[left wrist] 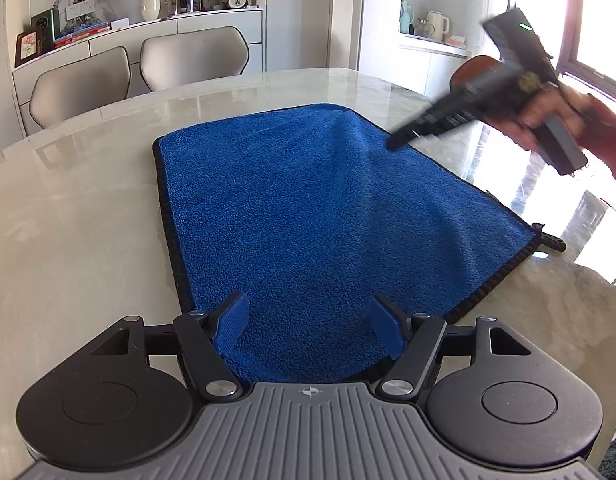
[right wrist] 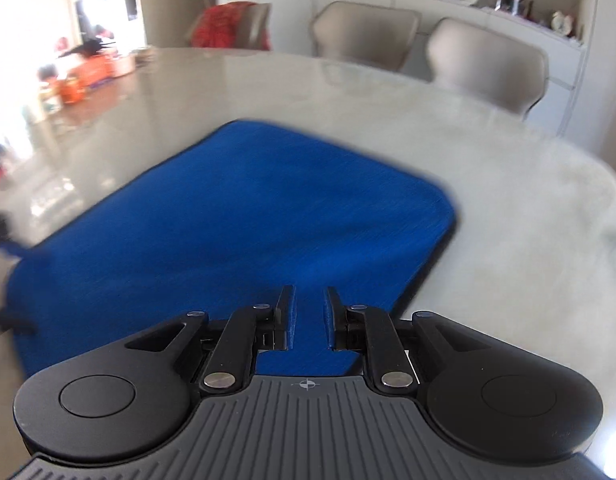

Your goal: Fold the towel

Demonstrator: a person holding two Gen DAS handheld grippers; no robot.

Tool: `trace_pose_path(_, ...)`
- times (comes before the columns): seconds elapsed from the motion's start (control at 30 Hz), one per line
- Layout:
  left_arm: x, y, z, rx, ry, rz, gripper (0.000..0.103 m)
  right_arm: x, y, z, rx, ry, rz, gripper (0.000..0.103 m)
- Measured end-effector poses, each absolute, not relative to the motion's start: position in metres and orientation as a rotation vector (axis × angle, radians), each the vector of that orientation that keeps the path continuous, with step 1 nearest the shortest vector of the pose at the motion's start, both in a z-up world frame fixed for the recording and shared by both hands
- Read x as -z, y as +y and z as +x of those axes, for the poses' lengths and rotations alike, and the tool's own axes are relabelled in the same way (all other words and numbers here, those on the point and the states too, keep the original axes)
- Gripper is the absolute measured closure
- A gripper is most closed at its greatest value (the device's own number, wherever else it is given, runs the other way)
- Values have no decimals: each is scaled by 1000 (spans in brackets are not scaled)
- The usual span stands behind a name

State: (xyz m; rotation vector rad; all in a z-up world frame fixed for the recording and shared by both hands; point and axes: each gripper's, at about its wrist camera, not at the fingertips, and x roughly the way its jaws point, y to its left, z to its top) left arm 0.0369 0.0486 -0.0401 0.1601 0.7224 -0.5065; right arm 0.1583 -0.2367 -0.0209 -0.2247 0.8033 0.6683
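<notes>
Blue towel lies spread on the pale marble surface, black stitched trim around its edge. It is mostly flat; a soft ridge runs from the far edge toward the middle. A dark hanging loop sticks out at the near right corner in the left wrist view.

My left gripper sits low over the towel's near edge. Jaws wide apart, blue pads on each finger, nothing between them but the cloth below. I cannot tell whether the pads touch the towel.

My right gripper is over the towel's right side. In its own view the jaws are narrowed to a slim gap, towel visible through the gap, no cloth pinched that I can see. That view is smeared with motion blur, so the edge detail is poor. From the left wrist view the right gripper appears in the air above the towel's far right edge, fingers pointing down and left, clear of the cloth, held by my right hand; it is blurred there too.

Two beige chairs stand at the far side of the surface. Behind them a sideboard carries a white vase, books and a framed picture. Bright window at the right.
</notes>
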Motion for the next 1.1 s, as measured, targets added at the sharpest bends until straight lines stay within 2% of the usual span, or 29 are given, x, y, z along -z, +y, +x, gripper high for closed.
trace_pose_path(0.33, 42, 54, 22, 492, 714, 172, 31, 20, -254, 50, -616, 805, -279, 83)
trace_pose_path(0.63, 40, 66, -3, 438, 688, 191, 31, 17, -263, 9, -525, 740, -321, 81)
trace_pose_path(0.77, 39, 71, -14, 431, 670, 209, 31, 14, -267, -10, -513, 677, -322, 72)
trace_pose_path(1.1, 42, 68, -17, 428, 611, 321, 31, 26, -272, -21, -494, 678, -312, 69)
